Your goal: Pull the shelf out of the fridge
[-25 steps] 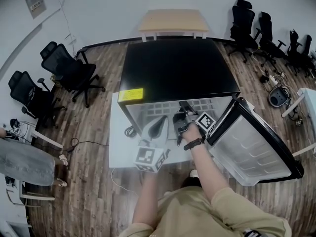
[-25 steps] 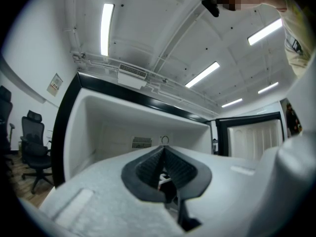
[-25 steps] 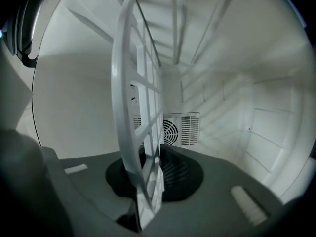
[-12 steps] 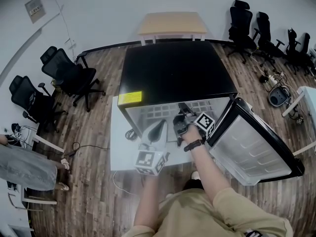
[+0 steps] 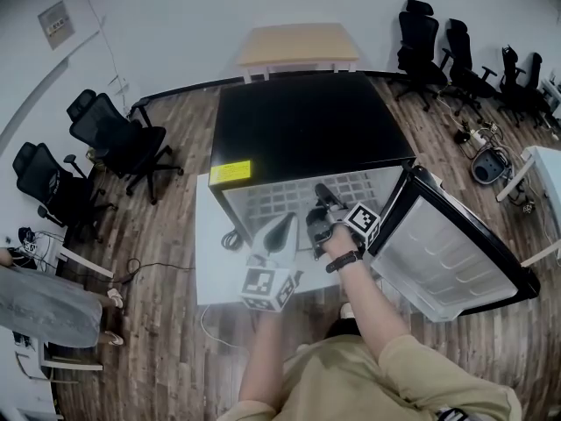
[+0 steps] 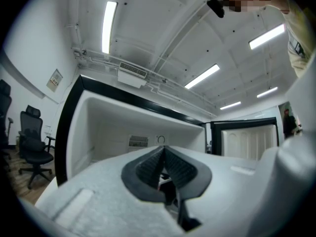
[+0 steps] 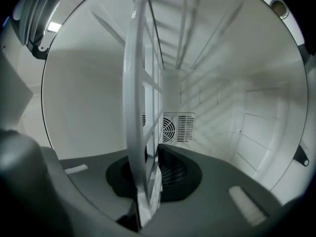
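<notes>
A black mini fridge [image 5: 307, 121] stands open toward me, its door [image 5: 447, 253] swung out to the right. The white wire shelf [image 5: 280, 196] shows as a grid inside the opening. My right gripper [image 5: 321, 195] reaches into the fridge and is shut on the shelf's front edge. In the right gripper view the shelf [image 7: 140, 107] runs edge-on between the pads of the right gripper [image 7: 148, 168]. My left gripper [image 5: 286, 222] hovers just in front of the opening, shut and holding nothing. The left gripper view shows this left gripper [image 6: 163, 154] pointing into the white interior [image 6: 123, 127].
The fridge sits on a white platform [image 5: 210, 261] with a cable [image 5: 230, 235] at its left. Office chairs stand at the left [image 5: 123, 134] and back right [image 5: 438, 42]. A wooden table [image 5: 298, 46] is behind. A person [image 5: 35, 301] sits at the far left. A fan grille [image 7: 170, 128] is on the fridge's back wall.
The right gripper stays clamped on the shelf's front edge, and a little more of the shelf grid shows now. The left gripper has hardly moved.
</notes>
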### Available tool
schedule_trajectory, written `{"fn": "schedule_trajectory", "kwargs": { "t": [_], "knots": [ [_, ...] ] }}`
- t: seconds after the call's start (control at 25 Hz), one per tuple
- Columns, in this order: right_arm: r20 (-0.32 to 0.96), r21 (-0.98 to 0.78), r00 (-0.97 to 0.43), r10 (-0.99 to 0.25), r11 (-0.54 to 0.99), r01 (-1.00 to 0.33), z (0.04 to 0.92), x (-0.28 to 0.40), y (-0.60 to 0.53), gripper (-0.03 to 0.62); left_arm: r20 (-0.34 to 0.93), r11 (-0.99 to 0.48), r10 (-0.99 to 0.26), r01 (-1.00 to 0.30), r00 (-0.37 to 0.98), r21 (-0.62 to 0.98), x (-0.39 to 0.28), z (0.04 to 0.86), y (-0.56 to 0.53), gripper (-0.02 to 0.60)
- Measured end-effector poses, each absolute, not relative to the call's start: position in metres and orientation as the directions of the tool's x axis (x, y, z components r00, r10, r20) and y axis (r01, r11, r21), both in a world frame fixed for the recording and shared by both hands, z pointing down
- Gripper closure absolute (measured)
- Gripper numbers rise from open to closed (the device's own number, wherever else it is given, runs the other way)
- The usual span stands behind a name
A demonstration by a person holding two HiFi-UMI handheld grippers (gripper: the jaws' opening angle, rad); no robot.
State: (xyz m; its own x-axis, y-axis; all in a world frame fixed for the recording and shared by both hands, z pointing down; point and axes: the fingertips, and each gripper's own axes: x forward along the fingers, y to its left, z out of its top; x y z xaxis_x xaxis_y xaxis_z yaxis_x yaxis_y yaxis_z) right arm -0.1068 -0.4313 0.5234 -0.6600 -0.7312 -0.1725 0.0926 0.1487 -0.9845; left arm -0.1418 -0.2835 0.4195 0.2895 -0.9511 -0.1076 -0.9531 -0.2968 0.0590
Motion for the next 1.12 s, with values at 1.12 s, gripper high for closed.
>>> {"fn": "schedule_trajectory", "kwargs": {
  "t": [1.12],
  "knots": [
    [-0.19, -0.98, -0.649, -0.737, 0.186, 0.076, 0.526, -0.08, -0.366, 0.562, -0.096, -0.322, -0.944, -0.946, 0.317, 0.043, -0.14, 0.419, -0.256, 0.583]
  ]
}}
